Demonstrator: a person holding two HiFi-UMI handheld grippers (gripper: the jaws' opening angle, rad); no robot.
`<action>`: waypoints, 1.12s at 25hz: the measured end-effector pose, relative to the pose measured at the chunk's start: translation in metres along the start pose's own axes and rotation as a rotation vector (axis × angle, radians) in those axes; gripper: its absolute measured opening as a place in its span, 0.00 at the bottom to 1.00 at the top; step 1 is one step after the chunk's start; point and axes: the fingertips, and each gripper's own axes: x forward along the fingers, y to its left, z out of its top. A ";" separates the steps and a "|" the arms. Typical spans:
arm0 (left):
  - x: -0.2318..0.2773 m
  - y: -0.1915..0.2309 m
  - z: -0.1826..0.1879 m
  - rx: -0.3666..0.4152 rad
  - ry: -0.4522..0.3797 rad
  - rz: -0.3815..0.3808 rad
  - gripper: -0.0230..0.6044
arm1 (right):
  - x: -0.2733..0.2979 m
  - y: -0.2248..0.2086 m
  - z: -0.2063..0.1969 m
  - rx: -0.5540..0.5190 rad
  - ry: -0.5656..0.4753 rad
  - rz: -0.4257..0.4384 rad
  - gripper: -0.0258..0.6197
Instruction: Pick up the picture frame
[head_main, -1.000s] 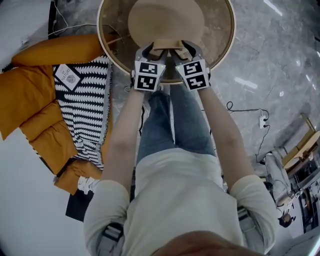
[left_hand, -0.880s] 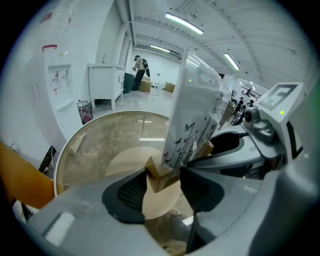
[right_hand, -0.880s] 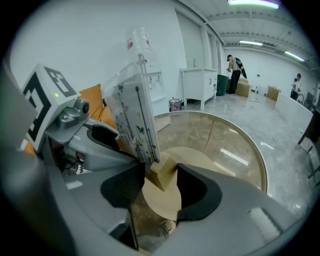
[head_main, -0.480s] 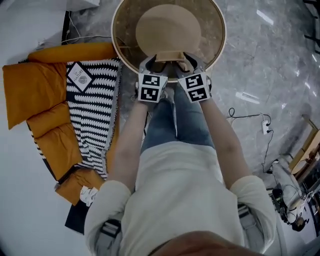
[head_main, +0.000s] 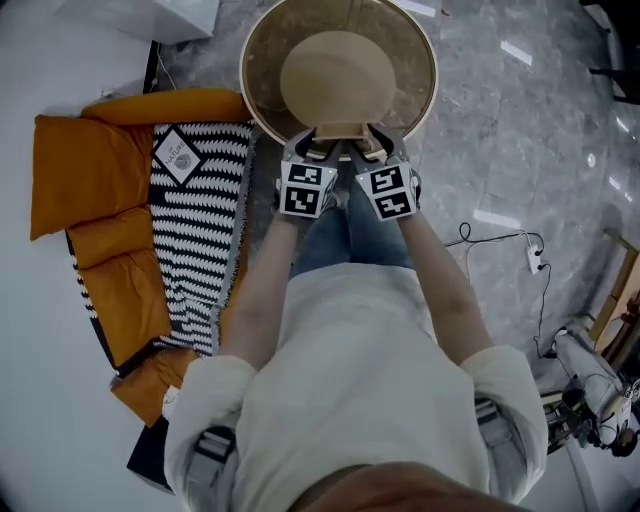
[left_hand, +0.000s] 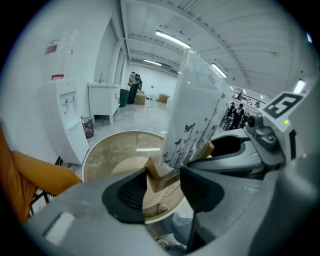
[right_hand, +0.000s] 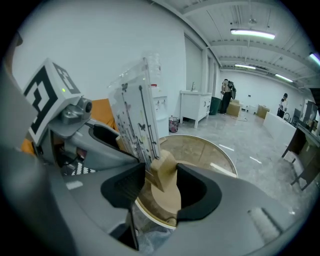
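Observation:
The picture frame is a clear panel (left_hand: 195, 120) printed with small butterflies, standing in a pale wooden base (head_main: 343, 130). It hangs in the air above the round glass table (head_main: 425, 70), held at both ends. My left gripper (head_main: 318, 150) is shut on the left end of the wooden base (left_hand: 157, 175), and my right gripper (head_main: 372, 150) is shut on the right end (right_hand: 164, 172). In the right gripper view the panel (right_hand: 136, 112) rises upright just left of the jaws. The two marker cubes sit side by side, close together.
The table's tan round foot (head_main: 338, 75) shows through the glass below the frame. An orange cushion (head_main: 90, 180) and a black-and-white patterned throw (head_main: 195, 240) lie at the left. A power strip (head_main: 530, 255) with cable lies on the marble floor at right. A white dispenser (left_hand: 62, 120) stands beyond the table.
Both grippers have risen together with the frame between them. The table looks smaller and farther below in the head view.

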 end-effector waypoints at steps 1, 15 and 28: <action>-0.007 -0.004 0.000 0.003 -0.002 -0.003 0.37 | -0.007 0.004 0.001 0.001 -0.005 -0.001 0.35; -0.087 -0.041 0.012 0.046 -0.035 -0.018 0.37 | -0.084 0.043 0.026 -0.018 -0.093 -0.020 0.35; -0.142 -0.066 0.032 0.075 -0.101 -0.022 0.37 | -0.138 0.064 0.054 -0.056 -0.172 -0.019 0.34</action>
